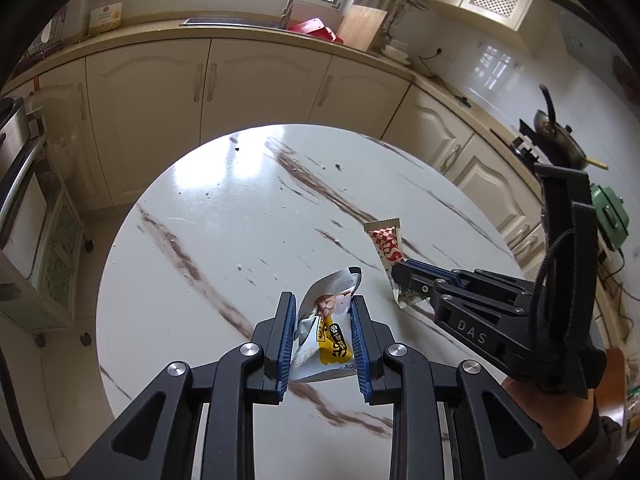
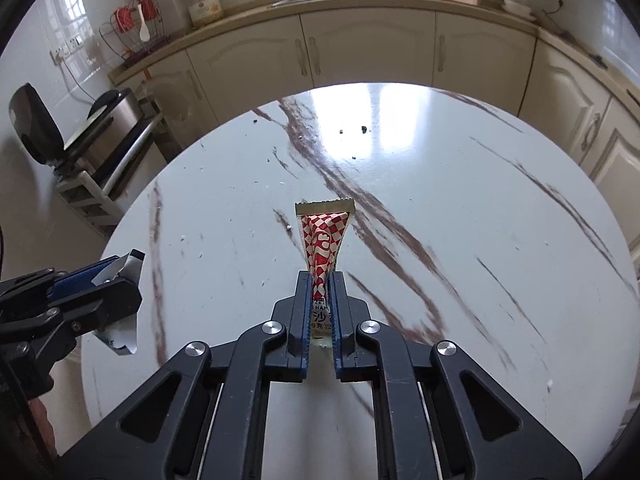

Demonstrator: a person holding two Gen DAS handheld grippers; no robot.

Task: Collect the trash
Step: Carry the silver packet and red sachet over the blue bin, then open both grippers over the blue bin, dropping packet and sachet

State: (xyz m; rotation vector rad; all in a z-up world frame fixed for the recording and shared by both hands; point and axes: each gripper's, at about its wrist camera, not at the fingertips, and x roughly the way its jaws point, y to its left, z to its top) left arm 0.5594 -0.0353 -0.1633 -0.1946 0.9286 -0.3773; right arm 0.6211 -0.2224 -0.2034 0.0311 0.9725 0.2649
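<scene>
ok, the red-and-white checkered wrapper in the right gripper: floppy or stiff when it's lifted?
Probably floppy and light: the red-and-white checkered foil wrapper is pinched narrow between the right gripper pads and fans out beyond them, so it looks like thin film. It may sag or swing when moved. The crimped end seal looks slightly stiffer. The round marble-patterned table looks glossy, so it would likely slide if pushed.

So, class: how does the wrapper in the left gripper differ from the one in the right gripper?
The left gripper holds a crumpled silver-and-yellow wrapper; the right gripper holds a red-and-white checked wrapper. The silver one looks wide and bunched, the checked one narrow and pinched flat. Both are clamped over the round marble table.
</scene>
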